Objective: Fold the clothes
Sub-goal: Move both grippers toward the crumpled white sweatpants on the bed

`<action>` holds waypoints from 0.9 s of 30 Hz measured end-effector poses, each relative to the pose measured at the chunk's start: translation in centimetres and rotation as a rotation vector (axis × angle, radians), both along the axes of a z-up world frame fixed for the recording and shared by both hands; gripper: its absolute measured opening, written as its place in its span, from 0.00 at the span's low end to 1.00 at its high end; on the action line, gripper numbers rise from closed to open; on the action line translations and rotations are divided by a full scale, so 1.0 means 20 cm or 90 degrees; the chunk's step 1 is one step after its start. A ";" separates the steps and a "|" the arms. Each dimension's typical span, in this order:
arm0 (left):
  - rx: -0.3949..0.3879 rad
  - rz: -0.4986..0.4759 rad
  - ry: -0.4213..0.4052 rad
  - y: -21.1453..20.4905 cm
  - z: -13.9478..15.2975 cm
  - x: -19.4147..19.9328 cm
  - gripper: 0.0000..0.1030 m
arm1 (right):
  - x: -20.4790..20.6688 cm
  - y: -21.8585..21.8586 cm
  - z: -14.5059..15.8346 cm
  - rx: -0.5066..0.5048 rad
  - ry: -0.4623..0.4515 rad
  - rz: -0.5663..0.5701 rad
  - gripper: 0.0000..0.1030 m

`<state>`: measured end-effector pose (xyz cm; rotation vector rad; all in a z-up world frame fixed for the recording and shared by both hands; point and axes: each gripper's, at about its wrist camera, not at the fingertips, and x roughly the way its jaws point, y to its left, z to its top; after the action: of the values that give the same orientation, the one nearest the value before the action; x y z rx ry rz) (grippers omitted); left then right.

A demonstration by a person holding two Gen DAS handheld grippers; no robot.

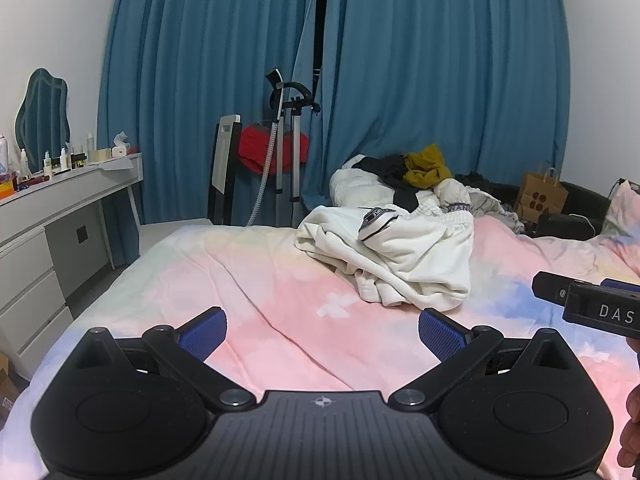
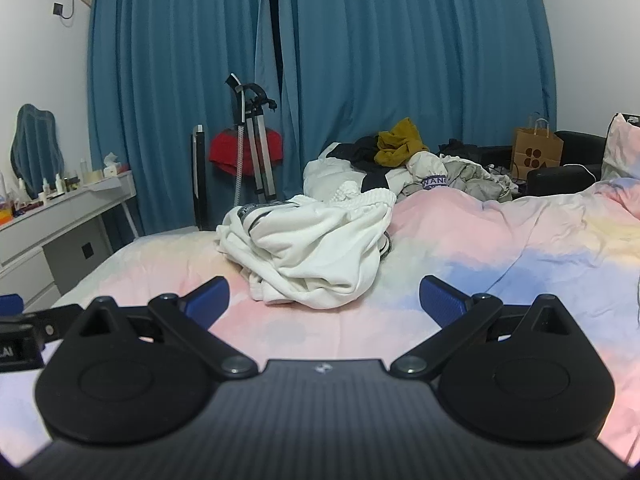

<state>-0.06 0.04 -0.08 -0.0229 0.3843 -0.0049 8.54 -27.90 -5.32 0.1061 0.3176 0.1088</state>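
Ahead of left gripper [image 1: 322, 334]: crumpled garment [image 1: 394, 254] on the bed [image 1: 256, 280], slightly right of centre.
Ahead of right gripper [image 2: 324, 302]: same garment, slightly left, near the fingertips.
Behind the garment: heap of clothes [image 1: 416, 178] at the bed's far edge.
Right of the heap: paper bag [image 1: 540, 196].
Far left: dressing table [image 1: 60, 200], mirror [image 1: 42, 118] and bottles on it.
Beyond the bed: curtains [image 1: 400, 80]; garment steamer [image 1: 286, 140] before them.
Between grippers: open bedcover.

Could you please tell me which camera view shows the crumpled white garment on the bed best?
The right wrist view: the white garment lies nearly centred ahead of the open right gripper. The left wrist view shows it off to the right, farther away.
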 end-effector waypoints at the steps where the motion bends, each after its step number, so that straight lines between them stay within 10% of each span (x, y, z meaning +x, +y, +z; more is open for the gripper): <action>1: -0.001 -0.001 0.001 0.00 0.00 0.00 1.00 | 0.00 0.00 0.00 0.001 -0.002 0.000 1.00; 27: -0.021 -0.009 0.012 0.00 -0.11 0.01 1.00 | -0.01 -0.05 0.00 0.036 -0.020 0.012 1.00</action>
<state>0.22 0.04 -2.29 -0.0534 0.4032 -0.0254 8.33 -28.85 -5.26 0.1579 0.2842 0.1379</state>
